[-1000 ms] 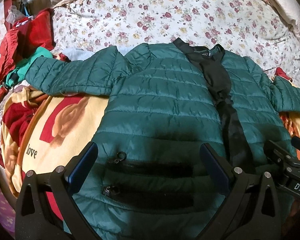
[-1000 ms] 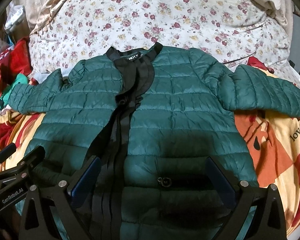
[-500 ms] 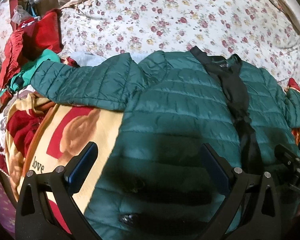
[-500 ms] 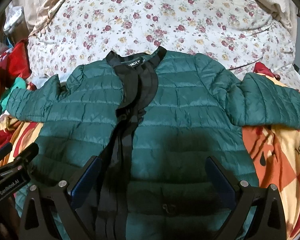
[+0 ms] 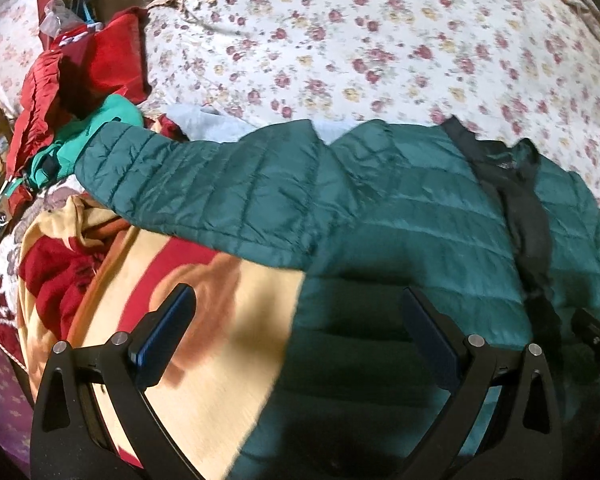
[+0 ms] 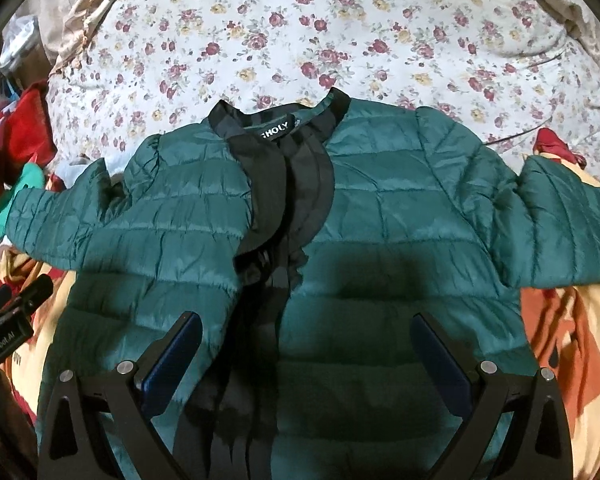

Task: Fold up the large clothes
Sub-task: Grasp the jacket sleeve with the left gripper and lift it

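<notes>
A dark green quilted jacket (image 6: 380,240) lies flat and face up on the bed, collar away from me, black lining showing along its open front. Both sleeves are spread out sideways. In the left wrist view the jacket (image 5: 400,220) fills the right half and its left sleeve (image 5: 188,188) stretches leftward. My left gripper (image 5: 296,328) is open and empty, above the jacket's left side edge and the blanket. My right gripper (image 6: 306,352) is open and empty, above the jacket's lower front. The jacket's hem is hidden below both views.
A floral sheet (image 6: 300,40) covers the far bed. A yellow and red blanket (image 5: 204,352) lies under the jacket, also at the right (image 6: 572,340). Red clothes (image 5: 80,68) and a light green garment (image 5: 112,116) are piled at the left.
Both grippers have moved forward up the jacket, so the pockets have dropped out of view. The left gripper has also shifted left toward the sleeve. Both stay open.
</notes>
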Demonstrator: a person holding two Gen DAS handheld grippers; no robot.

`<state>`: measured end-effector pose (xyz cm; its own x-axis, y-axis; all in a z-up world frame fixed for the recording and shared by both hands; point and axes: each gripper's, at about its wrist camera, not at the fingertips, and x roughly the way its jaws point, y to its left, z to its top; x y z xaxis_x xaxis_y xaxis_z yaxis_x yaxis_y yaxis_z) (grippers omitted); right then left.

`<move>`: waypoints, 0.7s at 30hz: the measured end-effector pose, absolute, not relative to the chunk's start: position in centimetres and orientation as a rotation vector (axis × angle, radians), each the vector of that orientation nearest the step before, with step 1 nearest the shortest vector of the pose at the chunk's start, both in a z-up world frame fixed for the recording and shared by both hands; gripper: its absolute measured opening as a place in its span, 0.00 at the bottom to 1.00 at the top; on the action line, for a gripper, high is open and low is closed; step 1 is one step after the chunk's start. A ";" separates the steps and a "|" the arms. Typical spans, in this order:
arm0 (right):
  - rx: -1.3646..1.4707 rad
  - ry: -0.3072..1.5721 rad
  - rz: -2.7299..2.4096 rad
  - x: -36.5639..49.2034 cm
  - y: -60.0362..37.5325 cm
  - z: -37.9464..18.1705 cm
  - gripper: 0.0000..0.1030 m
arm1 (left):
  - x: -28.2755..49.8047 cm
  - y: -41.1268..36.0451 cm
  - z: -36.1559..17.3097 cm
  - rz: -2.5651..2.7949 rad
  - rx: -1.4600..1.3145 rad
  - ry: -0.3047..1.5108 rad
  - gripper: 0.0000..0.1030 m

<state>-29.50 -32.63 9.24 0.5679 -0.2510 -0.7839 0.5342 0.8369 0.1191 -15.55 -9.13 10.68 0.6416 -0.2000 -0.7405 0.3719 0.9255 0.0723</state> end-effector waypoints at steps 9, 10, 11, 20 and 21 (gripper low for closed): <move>0.386 0.858 -0.450 -26.5 -33.4 8.1 1.00 | -11.1 -8.4 9.9 -0.293 0.189 0.845 0.99; 0.393 0.859 -0.446 -26.1 -33.5 7.9 1.00 | -10.6 -8.3 9.8 -0.288 0.184 0.847 0.99; 0.395 0.858 -0.443 -26.0 -33.5 7.8 1.00 | -10.1 -8.1 9.8 -0.283 0.175 0.850 0.99; 0.386 0.885 -0.407 -24.3 -33.1 6.7 1.00 | -6.2 -5.9 9.3 -0.217 0.147 0.864 0.99; 0.381 0.889 -0.404 -24.2 -33.0 6.6 1.00 | -5.6 -5.4 9.4 -0.199 0.145 0.860 0.99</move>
